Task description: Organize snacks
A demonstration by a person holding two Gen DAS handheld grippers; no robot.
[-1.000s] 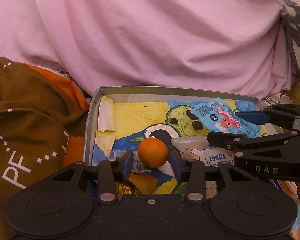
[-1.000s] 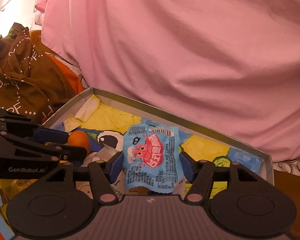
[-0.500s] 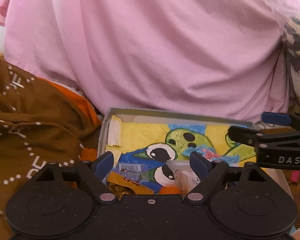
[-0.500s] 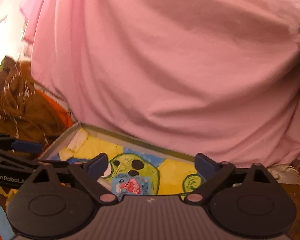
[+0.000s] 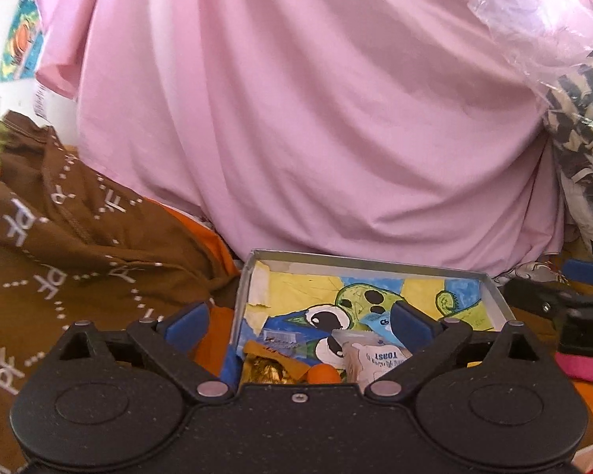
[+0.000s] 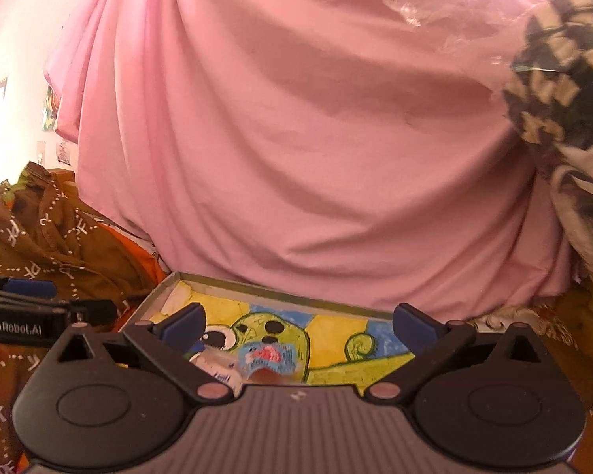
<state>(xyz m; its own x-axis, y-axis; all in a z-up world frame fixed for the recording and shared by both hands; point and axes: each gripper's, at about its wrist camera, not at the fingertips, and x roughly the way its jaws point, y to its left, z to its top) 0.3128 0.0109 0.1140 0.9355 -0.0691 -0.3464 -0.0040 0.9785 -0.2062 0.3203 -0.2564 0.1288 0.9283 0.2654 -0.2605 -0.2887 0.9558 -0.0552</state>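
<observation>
I see a shallow grey cardboard tray [image 5: 253, 272] with a cartoon-painted floor, holding a round orange fruit [image 5: 323, 374], a pale toast packet [image 5: 375, 357], a blue snack sachet [image 6: 267, 356] and a gold-foil sweet [image 5: 263, 369].

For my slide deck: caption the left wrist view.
Open left claw above a painted box holding a toast packet and orange ball.

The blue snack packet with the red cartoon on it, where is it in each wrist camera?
Left wrist: blue snack packet barely shows, in the tray beside the right fingertip.
Right wrist: low centre, blurred, lying on the green cartoon face.
Shared landmark: the painted tray.
</observation>
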